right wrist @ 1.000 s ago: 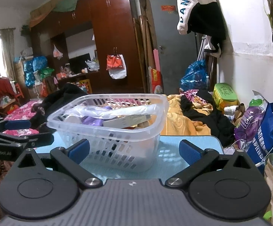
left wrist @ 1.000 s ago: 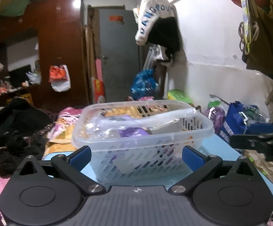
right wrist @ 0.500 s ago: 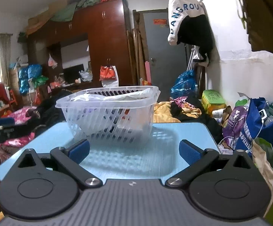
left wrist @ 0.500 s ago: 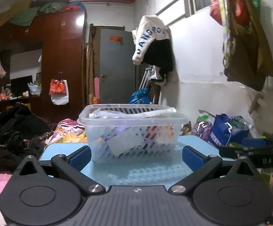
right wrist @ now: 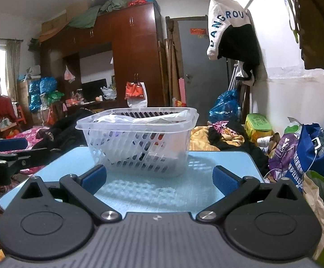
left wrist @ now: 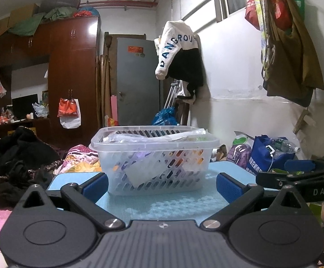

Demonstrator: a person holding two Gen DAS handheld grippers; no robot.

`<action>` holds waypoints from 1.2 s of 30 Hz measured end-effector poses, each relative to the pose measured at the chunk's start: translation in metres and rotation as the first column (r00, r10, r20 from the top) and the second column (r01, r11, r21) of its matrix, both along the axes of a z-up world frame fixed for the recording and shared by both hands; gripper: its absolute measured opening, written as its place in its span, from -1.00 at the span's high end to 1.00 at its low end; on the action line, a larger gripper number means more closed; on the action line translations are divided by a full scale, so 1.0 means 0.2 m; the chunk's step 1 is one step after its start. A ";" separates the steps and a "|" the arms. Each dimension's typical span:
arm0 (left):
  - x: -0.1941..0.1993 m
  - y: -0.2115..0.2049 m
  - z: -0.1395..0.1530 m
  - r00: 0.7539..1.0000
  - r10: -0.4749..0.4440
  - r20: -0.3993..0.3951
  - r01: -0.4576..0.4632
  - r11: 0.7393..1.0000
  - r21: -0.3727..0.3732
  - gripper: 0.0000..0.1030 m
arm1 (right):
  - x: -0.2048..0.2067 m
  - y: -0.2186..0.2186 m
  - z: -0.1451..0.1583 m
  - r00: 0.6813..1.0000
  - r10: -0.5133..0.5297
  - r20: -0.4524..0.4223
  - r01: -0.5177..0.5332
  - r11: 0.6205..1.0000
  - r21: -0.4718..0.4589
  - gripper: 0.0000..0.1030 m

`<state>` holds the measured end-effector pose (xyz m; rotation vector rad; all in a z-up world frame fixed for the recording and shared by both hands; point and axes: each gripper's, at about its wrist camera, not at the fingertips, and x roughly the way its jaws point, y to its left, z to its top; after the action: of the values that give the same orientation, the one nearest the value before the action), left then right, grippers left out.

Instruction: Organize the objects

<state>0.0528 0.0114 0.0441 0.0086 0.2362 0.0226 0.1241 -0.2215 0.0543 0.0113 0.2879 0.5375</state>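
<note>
Clear slotted basket [left wrist: 155, 158] standing upright on the light blue table [left wrist: 179, 205], already loaded with wrapped packets and other small items up to the rim; dead ahead of both tools, long axis running crosswise to the fingers. Left gripper [left wrist: 160, 184] spread wide, holding nothing, near wall of the basket sitting just beyond and between its blue pads. Right gripper [right wrist: 159, 176] likewise wide open and empty, facing the basket from slightly further right. Judged about equally near, left perhaps a touch closer; no loose item visible on the table
</note>
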 end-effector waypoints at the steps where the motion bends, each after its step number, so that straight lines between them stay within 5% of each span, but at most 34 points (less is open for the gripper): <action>1: 0.00 0.00 0.00 1.000 -0.001 0.001 0.001 1.000 0.000 -1.00 | 0.00 0.00 0.00 1.000 -0.001 0.000 0.001 1.000 0.003 -1.00; 36: 0.01 -0.01 -0.04 1.000 -0.029 -0.008 0.029 1.000 -0.005 -1.00 | -0.02 -0.01 -0.01 1.000 0.015 0.015 -0.015 1.000 0.010 -1.00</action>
<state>0.0549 0.0088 0.0352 0.0072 0.2445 -0.0069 0.1202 -0.2232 0.0526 0.0145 0.2706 0.5535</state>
